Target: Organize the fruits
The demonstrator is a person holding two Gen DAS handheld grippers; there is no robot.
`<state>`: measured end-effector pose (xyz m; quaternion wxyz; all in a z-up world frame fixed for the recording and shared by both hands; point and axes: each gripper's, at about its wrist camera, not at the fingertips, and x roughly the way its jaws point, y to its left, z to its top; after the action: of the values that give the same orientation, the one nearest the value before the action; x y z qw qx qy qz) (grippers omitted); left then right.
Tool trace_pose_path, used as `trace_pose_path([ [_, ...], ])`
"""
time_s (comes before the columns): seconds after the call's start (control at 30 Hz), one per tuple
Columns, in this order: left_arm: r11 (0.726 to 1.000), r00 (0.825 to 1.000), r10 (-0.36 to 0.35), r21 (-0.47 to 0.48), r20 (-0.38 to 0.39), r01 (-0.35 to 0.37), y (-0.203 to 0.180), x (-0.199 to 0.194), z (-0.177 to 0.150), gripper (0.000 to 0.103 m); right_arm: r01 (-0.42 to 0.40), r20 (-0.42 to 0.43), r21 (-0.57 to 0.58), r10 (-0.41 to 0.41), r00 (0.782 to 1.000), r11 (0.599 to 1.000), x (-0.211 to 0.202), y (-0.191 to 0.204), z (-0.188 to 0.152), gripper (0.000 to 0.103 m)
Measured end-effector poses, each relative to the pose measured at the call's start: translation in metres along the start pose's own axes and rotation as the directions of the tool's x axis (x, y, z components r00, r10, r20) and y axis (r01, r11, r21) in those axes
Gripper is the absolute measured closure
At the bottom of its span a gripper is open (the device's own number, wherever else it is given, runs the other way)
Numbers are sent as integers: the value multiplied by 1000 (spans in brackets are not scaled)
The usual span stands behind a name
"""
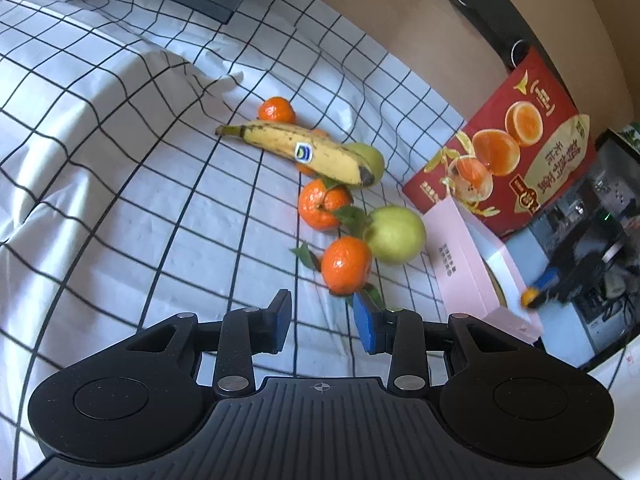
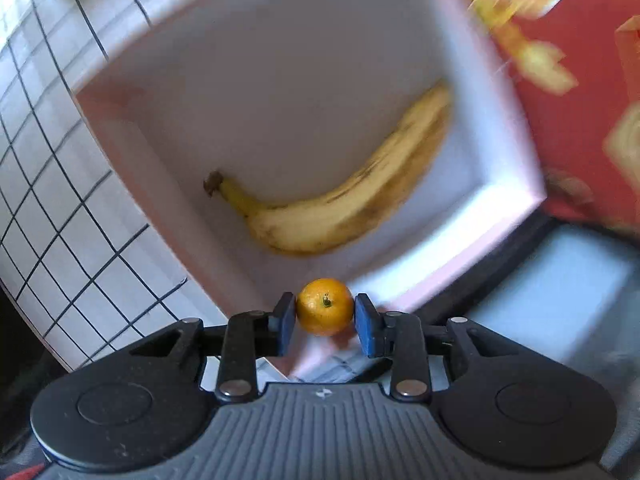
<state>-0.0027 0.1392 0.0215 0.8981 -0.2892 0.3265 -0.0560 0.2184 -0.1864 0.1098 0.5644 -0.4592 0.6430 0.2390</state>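
Left gripper [image 1: 322, 322]: jaws apart at a moderate gap, nothing between the blue pads [image 1: 280, 322]; it hovers over the checked cloth [image 1: 120, 200].
Checked cloth: white with a black grid, wrinkled, and covers the surface under the loose fruit.
Far tangerine [image 1: 276, 110]: lies on the cloth behind the stem end of the loose banana [image 1: 296, 150].
Loose banana: spotted, carries a blue sticker, lies across the group; its dark tip rests against the far green apple [image 1: 370, 158].
Leafy tangerine [image 1: 323, 204]: sits just below the banana tip, leaf attached.
Near tangerine [image 1: 346, 266]: closest fruit to the left gripper, just ahead of the right-hand pad, touching the near green apple [image 1: 396, 234].
Pink box [image 1: 464, 264]: stands to the right of the fruit, near the apple.
Red carton [image 1: 508, 148]: printed with orange pictures, stands behind the pink box.
Right gripper [image 2: 325, 316]: narrowed on a small tangerine [image 2: 325, 306], a pad pressed on each side; it is held above the near rim of the pink box [image 2: 512, 204].
Boxed banana [image 2: 340, 196]: lies on the white floor of the pink box, stem to the left, tip toward the far right wall.
Right wrist view: blurred toward the red carton [image 2: 580, 100].
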Motion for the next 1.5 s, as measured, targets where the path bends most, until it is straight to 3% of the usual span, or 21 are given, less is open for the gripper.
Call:
trace_pose_path([
  [0.07,1000,1000,-9,7,3,9,-5,2,1,65,11,109,34,-14,994,999,-38,-5,1,72],
  [0.1,1000,1000,-14,12,3,14,-8,2,1,65,15,179,70,-28,983,997,-55,-9,2,67],
  [0.13,1000,1000,-20,24,3,20,-12,1,1,65,22,242,114,-49,969,993,-66,-14,4,51],
  [0.2,999,1000,-23,47,5,23,-19,-1,1,65,32,319,226,-105,942,974,-72,-21,8,35],
  [0.27,998,1000,-18,54,8,17,-21,-3,1,65,39,302,318,-140,943,947,-53,-28,9,38],
  [0.33,999,1000,-5,46,8,5,-21,-3,0,65,67,246,398,-176,953,915,-25,-28,5,52],
  [0.4,999,1000,9,46,1,-9,-21,-2,0,65,79,204,480,-199,958,874,-7,-32,-3,56],
  [0.53,998,1000,10,66,-20,-9,-28,0,-2,65,-4,249,642,-204,947,767,7,-42,-29,57],
  [0.8,991,998,-21,128,-61,29,-51,6,-10,65,-70,327,698,-231,916,713,27,-35,-36,57],
  [0.87,990,997,-24,137,-69,33,-54,7,-12,65,-95,351,697,-223,909,711,27,-22,-41,56],
  [0.97,989,997,-23,141,-72,33,-56,5,-14,65,-35,303,701,-253,919,712,34,-16,-31,55],
  [1.13,991,997,-11,133,-73,21,-52,3,-15,65,-109,337,683,-179,925,722,51,-25,-14,58],
  [1.23,991,997,-12,132,-74,21,-50,3,-15,65,-1,291,641,-242,925,767,69,-16,-2,67],
  [1.37,992,997,-24,121,-72,33,-49,4,-16,65,-1,264,606,-199,944,796,67,-13,-15,67],
  [1.5,992,997,-36,121,-75,45,-51,7,-18,65,48,226,621,-238,945,782,71,-22,-25,68],
])
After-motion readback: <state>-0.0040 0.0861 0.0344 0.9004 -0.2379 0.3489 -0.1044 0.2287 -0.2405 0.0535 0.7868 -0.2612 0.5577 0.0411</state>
